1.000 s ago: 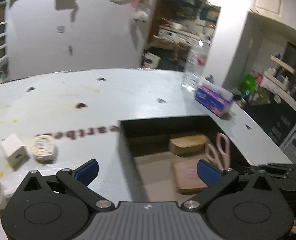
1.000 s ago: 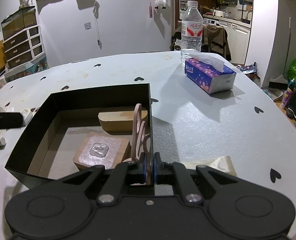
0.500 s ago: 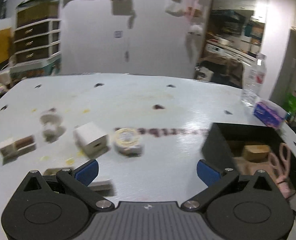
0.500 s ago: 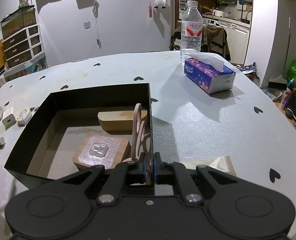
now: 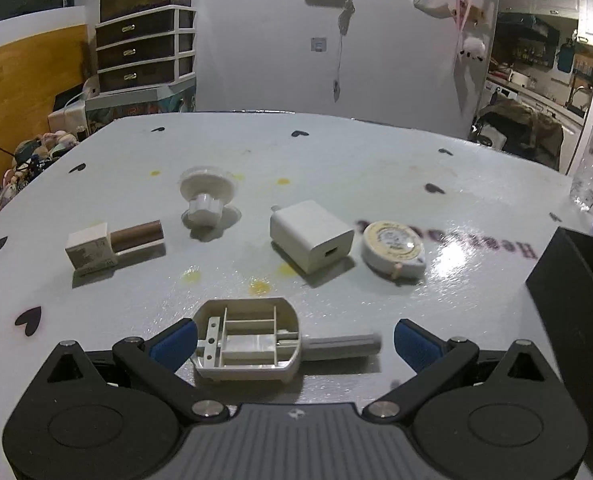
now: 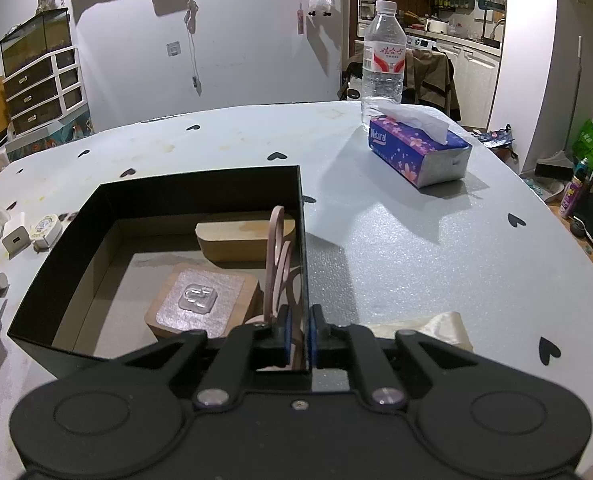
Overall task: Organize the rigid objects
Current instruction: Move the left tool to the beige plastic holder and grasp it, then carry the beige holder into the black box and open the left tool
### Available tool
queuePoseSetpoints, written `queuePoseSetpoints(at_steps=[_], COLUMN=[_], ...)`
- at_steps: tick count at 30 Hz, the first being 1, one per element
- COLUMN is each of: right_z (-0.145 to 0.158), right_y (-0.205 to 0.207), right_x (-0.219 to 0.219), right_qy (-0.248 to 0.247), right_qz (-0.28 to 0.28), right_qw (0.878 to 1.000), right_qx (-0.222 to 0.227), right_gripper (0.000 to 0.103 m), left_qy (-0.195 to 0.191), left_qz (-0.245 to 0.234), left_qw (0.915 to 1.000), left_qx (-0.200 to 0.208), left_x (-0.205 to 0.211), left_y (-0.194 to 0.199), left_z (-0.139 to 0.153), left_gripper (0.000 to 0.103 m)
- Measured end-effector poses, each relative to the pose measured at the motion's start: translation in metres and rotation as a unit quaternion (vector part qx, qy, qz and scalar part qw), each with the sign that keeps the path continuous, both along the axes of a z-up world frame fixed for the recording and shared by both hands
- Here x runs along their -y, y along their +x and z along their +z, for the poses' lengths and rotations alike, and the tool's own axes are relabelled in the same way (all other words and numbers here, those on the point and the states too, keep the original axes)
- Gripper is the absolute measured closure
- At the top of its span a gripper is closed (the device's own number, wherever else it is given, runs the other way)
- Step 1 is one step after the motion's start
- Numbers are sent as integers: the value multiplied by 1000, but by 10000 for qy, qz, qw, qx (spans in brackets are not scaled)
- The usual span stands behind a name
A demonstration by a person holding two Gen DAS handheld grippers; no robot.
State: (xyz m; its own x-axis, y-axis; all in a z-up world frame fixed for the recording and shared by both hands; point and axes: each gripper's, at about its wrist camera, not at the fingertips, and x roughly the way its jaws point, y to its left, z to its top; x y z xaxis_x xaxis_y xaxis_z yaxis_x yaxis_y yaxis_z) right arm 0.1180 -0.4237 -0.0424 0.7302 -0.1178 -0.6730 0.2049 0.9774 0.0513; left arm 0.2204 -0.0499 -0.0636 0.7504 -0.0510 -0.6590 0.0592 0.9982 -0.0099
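Observation:
My left gripper is open, its blue pads either side of a white plastic housing with a grey stub on the table. Beyond lie a white charger cube, a round tape measure, a white knob and a white-and-brown block. My right gripper is shut on the right wall of the black box. Inside the box are pink scissors, a wooden block and a square block with a clear hook.
A tissue box and a water bottle stand at the table's far right. A cream ribbon lies by my right gripper. The box corner is at the right in the left wrist view. The table edge curves off left.
My left gripper has swung left from the box to the small loose objects and now straddles the white housing. My right gripper has stayed shut on the box wall.

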Motion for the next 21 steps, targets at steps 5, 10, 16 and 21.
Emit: queuePoseSetpoints(at_steps=[5,10,16,21], right_z=[0,0,0,0], right_y=[0,0,0,0], right_x=[0,0,0,0], right_qy=[1,-4,1,-3], right_qz=[0,1,-4,-3], right_qw=[10000,10000,10000,10000], right_qx=[-2,-3,-4,-5], right_gripper=[93,92,92,92], left_qy=[49,133,74,-27], left_qz=[-223,-167,-214,-248], left_qw=[9997,9997,9997,9997], left_qx=[-76,-97,-38,6], left_x=[3,1,-1,-6], left_y=[5,10,10,8], left_z=[-5,-10,-11,-10], left_gripper=[0,0,1,4])
